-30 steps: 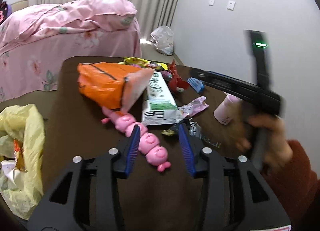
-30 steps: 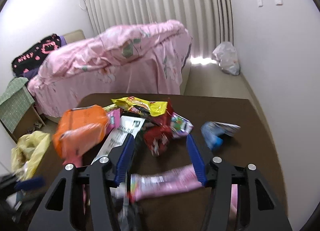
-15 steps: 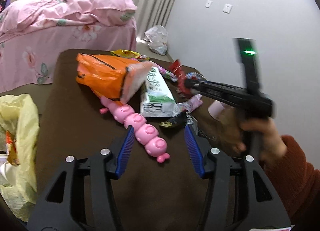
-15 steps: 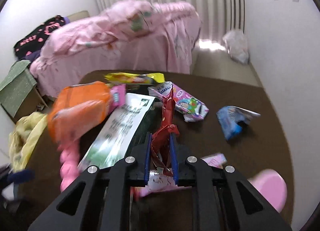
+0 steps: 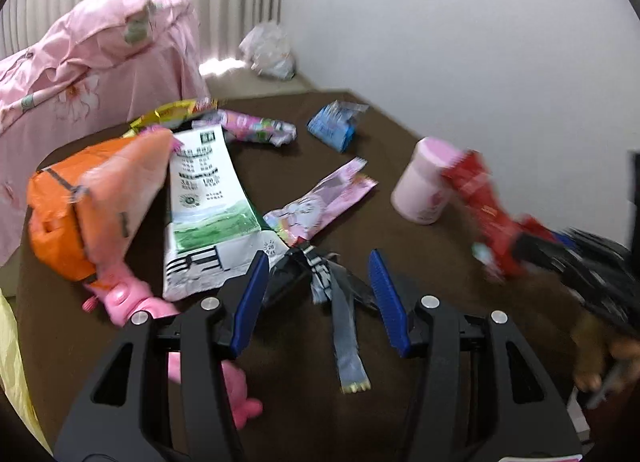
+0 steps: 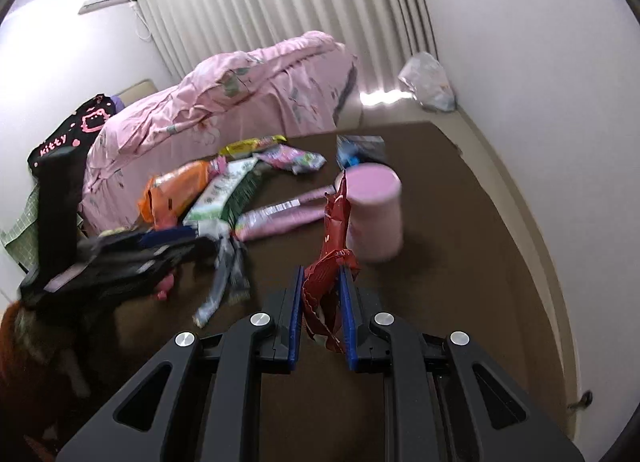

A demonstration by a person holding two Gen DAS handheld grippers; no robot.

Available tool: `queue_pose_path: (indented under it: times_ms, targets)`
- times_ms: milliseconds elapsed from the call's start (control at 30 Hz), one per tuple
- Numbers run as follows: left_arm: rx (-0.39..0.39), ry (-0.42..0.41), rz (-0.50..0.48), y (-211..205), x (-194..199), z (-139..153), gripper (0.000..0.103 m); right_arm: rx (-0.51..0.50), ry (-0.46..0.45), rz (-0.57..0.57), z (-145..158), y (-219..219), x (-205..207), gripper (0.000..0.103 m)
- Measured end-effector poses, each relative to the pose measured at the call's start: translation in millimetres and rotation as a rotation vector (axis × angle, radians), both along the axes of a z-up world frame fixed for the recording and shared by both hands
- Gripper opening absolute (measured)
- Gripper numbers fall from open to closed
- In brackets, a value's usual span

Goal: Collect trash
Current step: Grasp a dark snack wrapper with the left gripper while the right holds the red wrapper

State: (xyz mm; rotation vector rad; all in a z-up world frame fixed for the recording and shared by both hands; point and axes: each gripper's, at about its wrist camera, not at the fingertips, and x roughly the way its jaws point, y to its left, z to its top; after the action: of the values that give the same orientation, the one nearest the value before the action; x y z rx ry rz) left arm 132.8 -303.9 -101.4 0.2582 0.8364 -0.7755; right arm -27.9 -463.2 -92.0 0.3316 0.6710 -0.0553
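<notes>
From the left wrist, the left gripper (image 5: 318,298) hangs with jaws released over a dark silver wrapper (image 5: 332,294) on the brown bench (image 5: 400,129), near the pink cup (image 5: 420,181). From the right wrist, the right gripper (image 6: 323,312) has its jaws clenched on a red wrapper (image 6: 334,250), lifted just before that cup (image 6: 374,213).

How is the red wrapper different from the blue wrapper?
The red wrapper is pinched between the pads of the right gripper and lifted off the table; the blue wrapper lies loose on the brown table, untouched. The red wrapper is long and crumpled, standing up from the pads; the blue wrapper is short and lies flat. Both are torn-open snack packets.
</notes>
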Motion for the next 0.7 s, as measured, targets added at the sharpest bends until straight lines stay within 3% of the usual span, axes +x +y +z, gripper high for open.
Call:
queue_pose_path:
  times_ms: [100,267,533,700]
  targets:
    - [0.063,0.012,0.033,-8.5,6.3,-11.8,0.049,-0.021,0.015,0.024,-6.1,4.6,-8.9,0.017]
    - [0.054,0.039,0.035,1.7,-1.0,-18.5,0.024,-0.072,0.012,0.030,-7.5,11.9,-12.4,0.017]
    - [-0.038,0.096,0.018,34.9,-34.2,-6.1,0.006,-0.079,0.008,0.037,-8.7,16.1,-11.4,0.017]
    - [-0.100,0.089,0.025,59.9,-50.6,8.5,0.005,-0.105,-0.023,0.056,1.8,23.6,-14.1,0.017]
